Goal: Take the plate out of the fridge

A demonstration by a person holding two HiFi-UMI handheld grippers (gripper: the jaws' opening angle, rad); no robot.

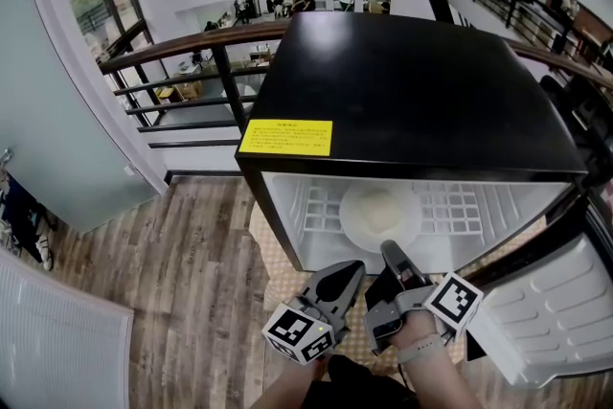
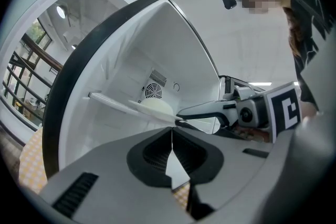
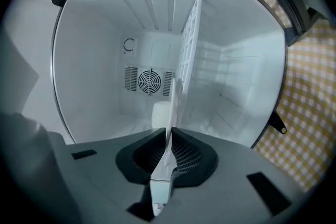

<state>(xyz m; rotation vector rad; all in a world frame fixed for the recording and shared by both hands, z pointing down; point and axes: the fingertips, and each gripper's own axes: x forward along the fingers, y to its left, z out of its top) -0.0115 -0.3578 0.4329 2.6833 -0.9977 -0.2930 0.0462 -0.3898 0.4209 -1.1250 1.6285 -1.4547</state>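
A white plate [image 1: 378, 214] lies on the wire shelf [image 1: 460, 206] inside the small black fridge [image 1: 412, 81], whose door [image 1: 556, 311] stands open at the right. My right gripper [image 1: 391, 249] reaches in level and is shut on the plate's front rim. In the right gripper view the plate [image 3: 174, 102] shows edge-on, pinched between the jaws of the right gripper [image 3: 169, 136]. My left gripper [image 1: 350, 271] hangs just outside the opening, left of the right one, shut on nothing. The left gripper view shows that gripper's closed tips [image 2: 171, 131], the plate [image 2: 152, 108] and the right gripper [image 2: 179, 117] on its rim.
A yellow label [image 1: 285, 137] is stuck on the fridge's top front edge. Behind the fridge runs a dark railing [image 1: 192, 53]. The fridge stands on a yellow checked cloth [image 3: 310, 86] over wood flooring. A fan grille [image 3: 150, 80] sits in the fridge's back wall.
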